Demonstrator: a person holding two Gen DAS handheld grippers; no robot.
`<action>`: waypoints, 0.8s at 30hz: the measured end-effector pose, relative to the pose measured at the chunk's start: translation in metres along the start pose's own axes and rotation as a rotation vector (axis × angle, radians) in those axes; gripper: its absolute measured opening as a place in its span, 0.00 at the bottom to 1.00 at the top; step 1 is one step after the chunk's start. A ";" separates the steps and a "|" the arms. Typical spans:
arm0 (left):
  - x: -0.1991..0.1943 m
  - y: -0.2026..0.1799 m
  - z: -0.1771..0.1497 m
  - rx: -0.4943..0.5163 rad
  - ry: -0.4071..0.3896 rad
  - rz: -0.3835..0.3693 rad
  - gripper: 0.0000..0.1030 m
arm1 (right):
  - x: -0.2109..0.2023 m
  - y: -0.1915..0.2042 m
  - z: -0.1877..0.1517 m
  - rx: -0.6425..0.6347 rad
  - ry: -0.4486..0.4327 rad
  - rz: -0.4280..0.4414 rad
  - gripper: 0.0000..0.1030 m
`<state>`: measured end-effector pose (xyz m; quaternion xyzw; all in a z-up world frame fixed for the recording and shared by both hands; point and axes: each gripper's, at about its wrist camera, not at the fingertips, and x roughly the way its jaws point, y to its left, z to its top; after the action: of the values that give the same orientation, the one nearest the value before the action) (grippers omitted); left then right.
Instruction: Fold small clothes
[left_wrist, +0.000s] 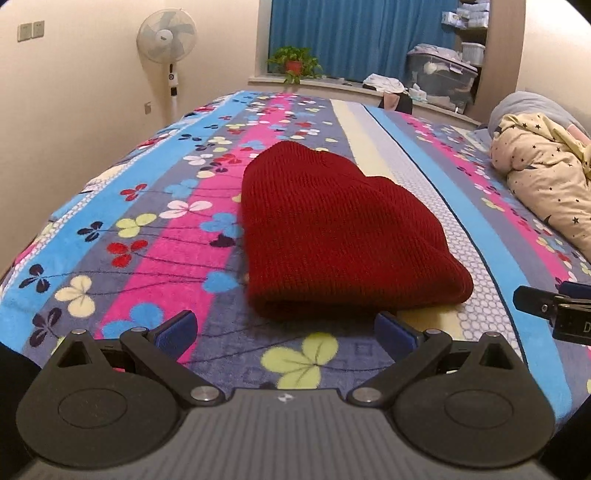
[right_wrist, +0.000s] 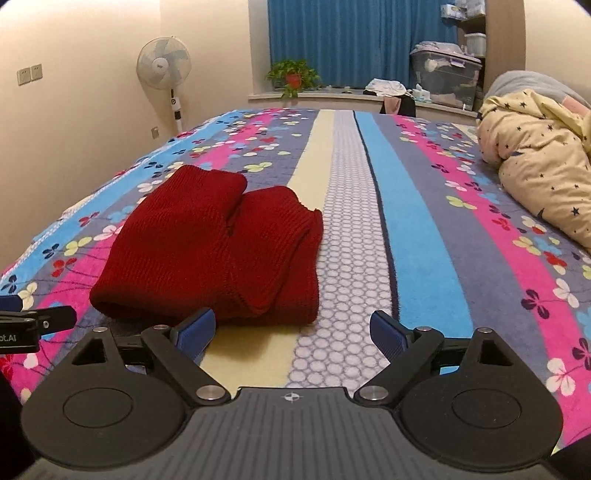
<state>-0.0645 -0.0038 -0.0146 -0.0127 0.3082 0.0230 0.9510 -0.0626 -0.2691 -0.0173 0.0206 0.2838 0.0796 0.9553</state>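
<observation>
A dark red knitted garment (left_wrist: 332, 229) lies folded in a thick bundle on the flowered bedspread (left_wrist: 147, 236). In the right wrist view the same red garment (right_wrist: 218, 251) sits left of centre, its folded layers facing me. My left gripper (left_wrist: 286, 332) stands open just in front of the bundle's near edge, nothing between its blue pads. My right gripper (right_wrist: 291, 332) is open too, over the bedspread (right_wrist: 424, 240), at the bundle's near right corner. Each gripper's tip shows at the edge of the other's view.
A cream star-print quilt (left_wrist: 546, 173) is heaped at the bed's right side. Beyond the bed stand a floor fan (left_wrist: 168, 40), a potted plant (left_wrist: 295, 62) on the window ledge, blue curtains and storage boxes (left_wrist: 439, 74).
</observation>
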 end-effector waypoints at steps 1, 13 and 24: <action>-0.001 -0.001 0.000 0.008 -0.002 -0.003 0.99 | 0.000 0.002 0.000 -0.005 -0.001 0.001 0.89; 0.001 -0.006 0.000 0.024 -0.014 -0.003 0.99 | -0.001 -0.005 -0.002 0.016 0.010 0.005 0.89; 0.003 -0.008 0.000 0.035 -0.014 0.000 0.99 | 0.001 -0.006 -0.003 0.004 0.018 0.017 0.89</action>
<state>-0.0623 -0.0118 -0.0163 0.0040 0.3020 0.0179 0.9531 -0.0628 -0.2749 -0.0204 0.0240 0.2924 0.0874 0.9520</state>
